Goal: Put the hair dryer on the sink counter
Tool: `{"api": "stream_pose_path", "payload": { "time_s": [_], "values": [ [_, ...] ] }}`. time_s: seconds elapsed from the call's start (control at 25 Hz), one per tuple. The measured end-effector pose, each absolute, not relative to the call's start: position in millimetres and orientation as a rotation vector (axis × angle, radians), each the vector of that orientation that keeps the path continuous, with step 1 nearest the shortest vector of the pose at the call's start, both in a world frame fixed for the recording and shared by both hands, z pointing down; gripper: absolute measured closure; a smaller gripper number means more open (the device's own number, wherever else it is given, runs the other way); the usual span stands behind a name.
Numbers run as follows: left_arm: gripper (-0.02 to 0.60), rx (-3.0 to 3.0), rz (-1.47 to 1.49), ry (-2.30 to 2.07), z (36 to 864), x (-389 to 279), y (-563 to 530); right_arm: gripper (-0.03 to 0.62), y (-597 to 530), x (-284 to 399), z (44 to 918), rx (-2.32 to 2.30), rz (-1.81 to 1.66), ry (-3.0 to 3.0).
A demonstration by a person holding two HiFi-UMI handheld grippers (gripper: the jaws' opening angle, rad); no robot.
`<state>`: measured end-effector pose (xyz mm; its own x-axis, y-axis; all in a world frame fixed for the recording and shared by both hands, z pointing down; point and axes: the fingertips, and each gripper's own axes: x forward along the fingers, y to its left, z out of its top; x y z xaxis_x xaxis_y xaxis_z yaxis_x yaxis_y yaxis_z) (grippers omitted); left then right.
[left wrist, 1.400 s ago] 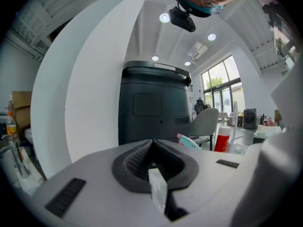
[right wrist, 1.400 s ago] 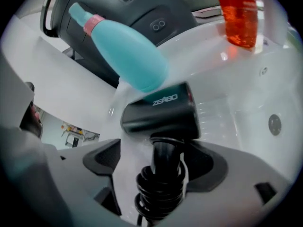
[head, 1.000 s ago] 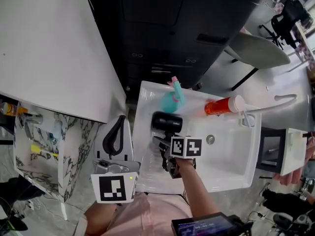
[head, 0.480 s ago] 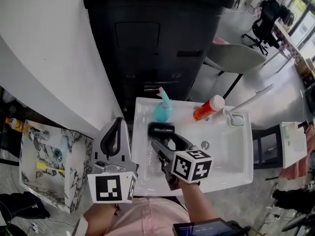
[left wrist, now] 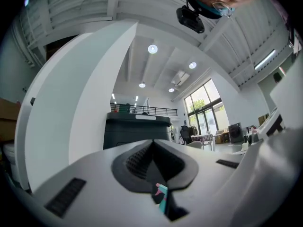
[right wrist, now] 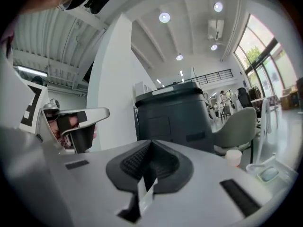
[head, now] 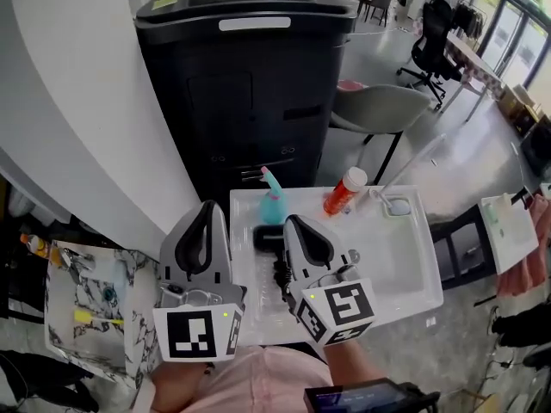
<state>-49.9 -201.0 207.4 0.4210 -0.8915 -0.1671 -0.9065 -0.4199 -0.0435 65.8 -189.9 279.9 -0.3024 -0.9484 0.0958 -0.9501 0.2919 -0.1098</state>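
Right gripper is pressed together, its jaws having just closed with nothing between them. It is held up over the sink's left part, apart from the dryer. That black dryer lies at the left end of the white sink, partly hidden behind the gripper. Just beyond it stands a teal spray bottle. To that bottle's right is an orange bottle with a white cap. Left gripper is up beside the right one, off the sink's left edge. Its jaws are also pressed together and hold nothing, so the 2 grippers sit side by side and both are empty. Behind the sink stands a tall black cabinet, with a grey chair to its right. Low at the left is a marble-patterned shelf carrying a few small items too small to name.
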Motion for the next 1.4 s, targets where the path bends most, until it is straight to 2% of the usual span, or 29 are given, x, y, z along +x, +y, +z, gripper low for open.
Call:
{"api": "stream_pose_path", "payload": {
  "time_s": [0.44,1.4],
  "values": [
    [0.571,-2.567,0.180,1.556,206.3,-36.3,-194.1,0.595,-177.3,75.4,258.9,1.916,0.018,-2.458],
    [0.571,-2.570,0.165,1.539,211.7,-14.7,-191.5,0.595,-176.3,87.2,257.8,1.903,0.037,-2.500]
  ]
}}
